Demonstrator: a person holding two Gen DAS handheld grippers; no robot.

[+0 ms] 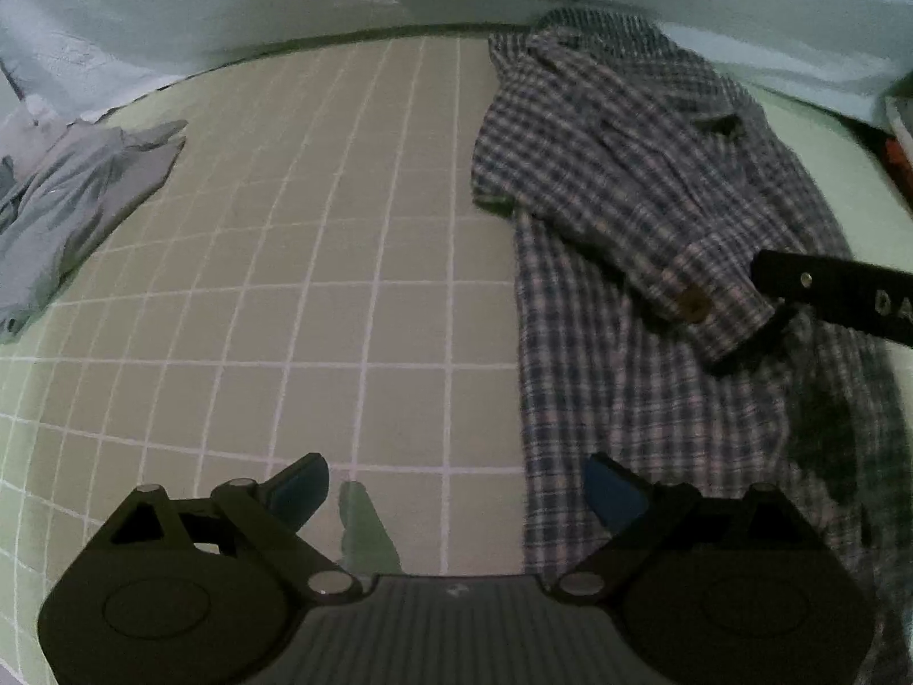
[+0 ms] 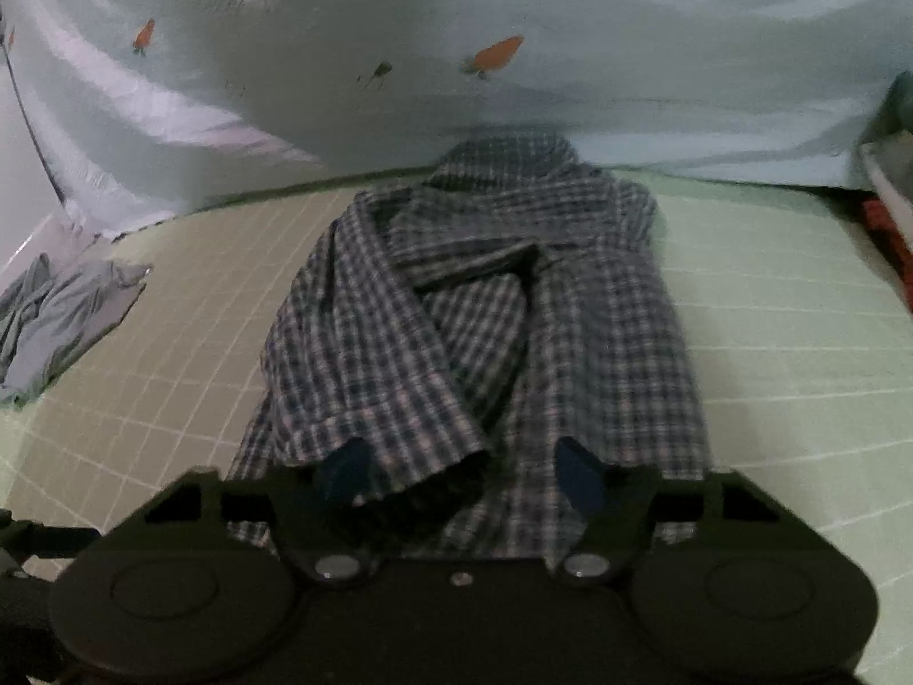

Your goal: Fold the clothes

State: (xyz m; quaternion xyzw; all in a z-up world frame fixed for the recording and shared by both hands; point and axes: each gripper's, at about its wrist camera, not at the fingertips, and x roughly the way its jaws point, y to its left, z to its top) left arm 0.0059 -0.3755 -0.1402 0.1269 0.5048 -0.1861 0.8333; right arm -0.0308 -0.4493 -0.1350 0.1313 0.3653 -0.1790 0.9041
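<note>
Plaid shirt was found lying lengthwise on the green gridded mat, collar end toward the pale carrot-print sheet. Both sides and sleeves had been folded inward over the body; the lengthwise fold-up was judged still undone. A buttoned cuff lay across the front, fabric rumpled, dark-and-light check. Left gripper was held spread wide over bare mat beside the shirt's edge, nothing between its jaws. Right gripper was parted around the cuff, not pinching. A crumpled grey garment lay well apart.
</note>
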